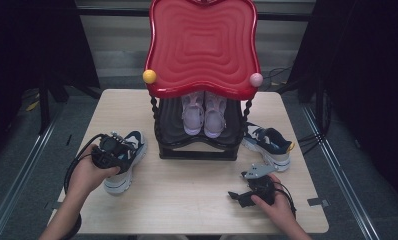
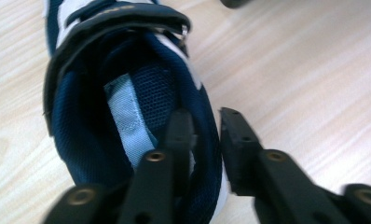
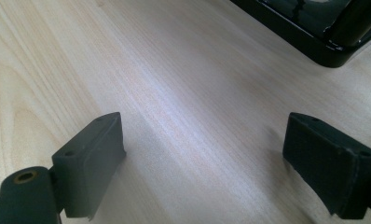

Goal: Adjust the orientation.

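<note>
A navy and white sneaker (image 1: 121,176) lies on the left of the wooden table (image 1: 187,210), and its open navy collar (image 2: 127,112) shows in the left gripper view. My left gripper (image 1: 121,149) (image 2: 207,128) is shut on the collar's side wall, one jaw inside the shoe and one outside. The matching sneaker (image 1: 269,144) lies at the right, beside the rack. My right gripper (image 1: 237,196) (image 3: 204,154) rests low over bare table near the front right, its jaws wide open with nothing between them.
A black shoe rack (image 1: 197,147) (image 3: 314,37) with a wavy red top (image 1: 203,45) stands at the table's far middle. A pair of pink shoes (image 1: 204,115) sits on its lower shelf. A yellow ball (image 1: 149,76) and a pink ball (image 1: 256,79) cap its posts.
</note>
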The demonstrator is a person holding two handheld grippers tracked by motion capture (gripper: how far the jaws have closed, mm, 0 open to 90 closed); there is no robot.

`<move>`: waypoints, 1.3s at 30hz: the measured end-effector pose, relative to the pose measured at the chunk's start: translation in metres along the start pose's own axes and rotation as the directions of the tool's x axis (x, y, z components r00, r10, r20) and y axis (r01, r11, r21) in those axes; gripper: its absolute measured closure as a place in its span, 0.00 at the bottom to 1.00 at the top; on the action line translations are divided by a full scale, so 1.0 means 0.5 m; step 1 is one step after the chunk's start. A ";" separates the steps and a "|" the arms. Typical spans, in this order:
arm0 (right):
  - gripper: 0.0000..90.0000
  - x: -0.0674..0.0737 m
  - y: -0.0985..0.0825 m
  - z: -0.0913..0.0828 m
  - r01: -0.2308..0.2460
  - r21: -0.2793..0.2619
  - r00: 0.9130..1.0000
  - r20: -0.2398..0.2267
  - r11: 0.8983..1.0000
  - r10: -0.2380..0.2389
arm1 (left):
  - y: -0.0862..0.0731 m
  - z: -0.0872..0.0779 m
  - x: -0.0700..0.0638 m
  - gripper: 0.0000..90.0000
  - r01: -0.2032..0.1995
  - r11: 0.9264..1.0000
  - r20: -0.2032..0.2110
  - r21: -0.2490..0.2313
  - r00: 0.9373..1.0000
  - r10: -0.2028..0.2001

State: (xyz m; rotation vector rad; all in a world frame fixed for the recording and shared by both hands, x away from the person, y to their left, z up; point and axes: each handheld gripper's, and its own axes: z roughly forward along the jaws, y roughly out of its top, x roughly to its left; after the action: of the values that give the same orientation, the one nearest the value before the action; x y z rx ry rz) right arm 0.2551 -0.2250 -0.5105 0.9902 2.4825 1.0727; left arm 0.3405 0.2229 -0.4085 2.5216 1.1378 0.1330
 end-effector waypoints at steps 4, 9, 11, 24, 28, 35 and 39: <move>0.13 0.000 0.000 0.000 0.000 0.000 1.000 0.000 1.000 0.000 | 0.004 -0.011 0.004 0.60 -0.067 0.998 0.036 0.021 0.997 0.067; 0.13 0.000 0.000 0.000 0.002 -0.001 1.000 -0.001 1.000 -0.002 | 0.011 -0.024 0.005 0.44 -0.146 0.987 0.050 0.072 0.989 0.142; 0.13 0.000 0.000 0.000 0.002 0.000 1.000 -0.001 1.000 -0.002 | 0.014 -0.029 0.006 0.41 -0.172 0.981 0.065 0.086 0.984 0.167; 0.13 0.000 0.000 0.000 0.002 -0.001 1.000 0.001 1.000 -0.002 | 0.012 -0.044 0.000 0.38 -0.402 0.898 0.101 0.177 0.915 0.390; 0.13 0.000 0.000 0.000 0.001 -0.001 1.000 0.000 1.000 -0.001 | 0.003 -0.035 -0.005 0.44 -0.433 0.873 0.093 0.223 0.901 0.423; 0.13 0.000 0.000 0.000 0.001 0.000 1.000 0.000 1.000 -0.001 | 0.010 -0.037 -0.004 0.64 -0.455 0.859 0.080 0.234 0.890 0.450; 0.13 0.000 0.000 0.000 0.002 -0.001 1.000 0.001 1.000 -0.002 | 0.015 -0.033 -0.008 0.73 -0.454 0.853 0.074 0.258 0.889 0.452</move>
State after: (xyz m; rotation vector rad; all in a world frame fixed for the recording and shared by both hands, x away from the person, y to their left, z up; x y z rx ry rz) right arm 0.2552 -0.2251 -0.5105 0.9876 2.4818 1.0722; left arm 0.3391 0.2202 -0.3902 2.9928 0.5591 0.0898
